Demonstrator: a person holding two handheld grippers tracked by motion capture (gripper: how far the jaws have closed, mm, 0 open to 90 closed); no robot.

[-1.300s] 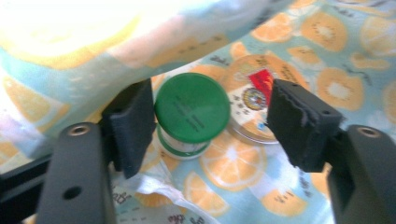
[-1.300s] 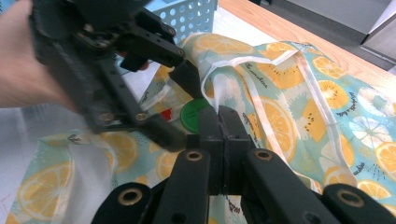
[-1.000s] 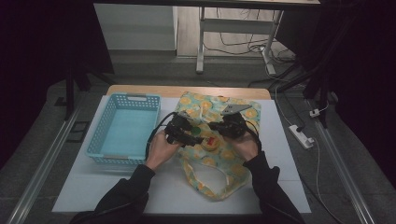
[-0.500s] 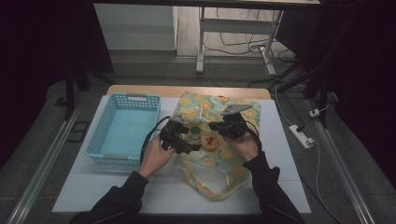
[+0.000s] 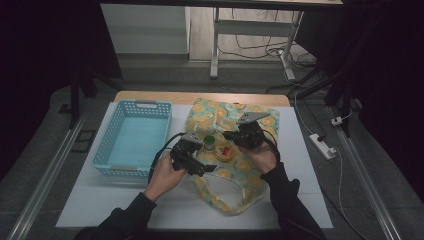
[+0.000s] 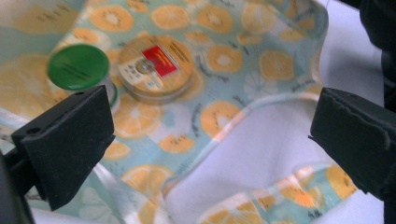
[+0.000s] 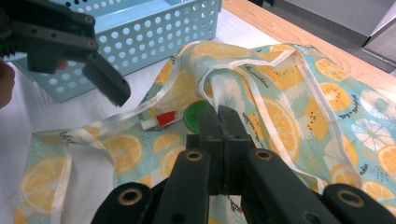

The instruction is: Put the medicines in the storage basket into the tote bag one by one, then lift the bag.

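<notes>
The right gripper rises from the near edge with its two black jaws pressed flat together. Whether any cloth is pinched between them cannot be told. Just beyond their tips lies a round green lid, and left of it a small red and white tube, both on the pale green fabric bag printed with orange slices. At far left the other black gripper hovers before a light blue perforated plastic basket.

The bag is pale green, printed with orange and kiwi slices. At its nine o'clock sits a light blue basket. The jar's lid is green.
</notes>
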